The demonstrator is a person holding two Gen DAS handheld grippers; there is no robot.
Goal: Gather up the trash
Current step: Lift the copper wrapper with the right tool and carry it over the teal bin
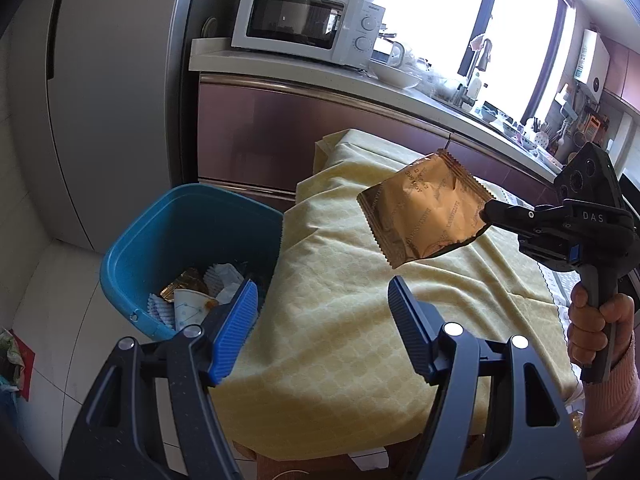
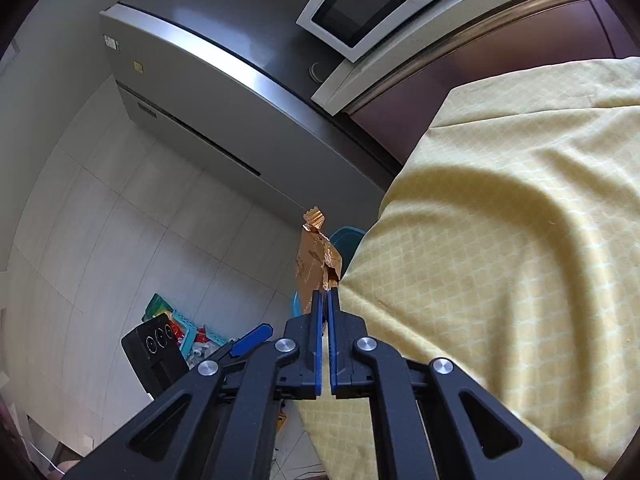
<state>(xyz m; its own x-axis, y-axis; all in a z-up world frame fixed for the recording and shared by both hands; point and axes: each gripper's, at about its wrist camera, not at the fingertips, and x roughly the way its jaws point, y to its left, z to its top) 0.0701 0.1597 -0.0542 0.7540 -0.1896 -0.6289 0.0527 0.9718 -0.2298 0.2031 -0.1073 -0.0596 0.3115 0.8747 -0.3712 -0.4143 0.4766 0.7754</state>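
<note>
A crumpled gold foil wrapper hangs in the air over the yellow-clothed table, pinched at its right edge by my right gripper, which is shut on it. In the right wrist view the same wrapper sticks up edge-on from the right gripper. A blue bin stands on the floor left of the table, holding paper cups, white wrappers and a gold wrapper. My left gripper is open and empty, low in front, between the bin and the table. The bin's rim peeks out behind the wrapper.
A grey fridge stands behind the bin. A white microwave sits on the counter beside dishes under the window. A hand in a pink sleeve holds the right gripper's handle. Coloured clutter lies on the tiled floor.
</note>
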